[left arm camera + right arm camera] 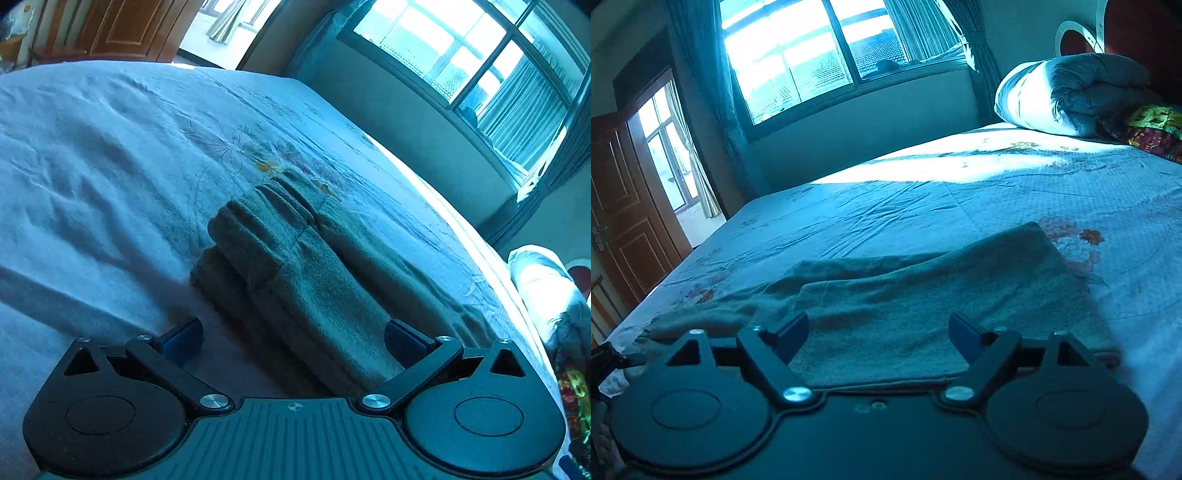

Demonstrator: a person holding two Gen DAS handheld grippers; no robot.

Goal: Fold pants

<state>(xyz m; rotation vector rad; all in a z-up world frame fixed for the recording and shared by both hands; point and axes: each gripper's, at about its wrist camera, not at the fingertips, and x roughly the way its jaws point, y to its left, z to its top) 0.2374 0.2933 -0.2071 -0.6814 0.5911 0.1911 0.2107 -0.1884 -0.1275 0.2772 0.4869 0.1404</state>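
Grey-green fleecy pants [295, 266] lie folded lengthwise on the flowered bed sheet [92, 166], their ribbed cuffs at the far end. My left gripper [293, 338] hovers just above the near end of the pants, its blue pads spread wide with nothing gripped. In the right wrist view the pants [923, 295] stretch sideways across the sheet, with a folded layer on top. My right gripper [879, 334] is open over their near edge, and the pads press on no cloth.
A rolled quilt [1071, 92] and a patterned pillow [1152, 129] lie at the head of the bed. A window [812, 55] with curtains is beyond the far edge of the bed. A wooden door [624, 221] stands at the left.
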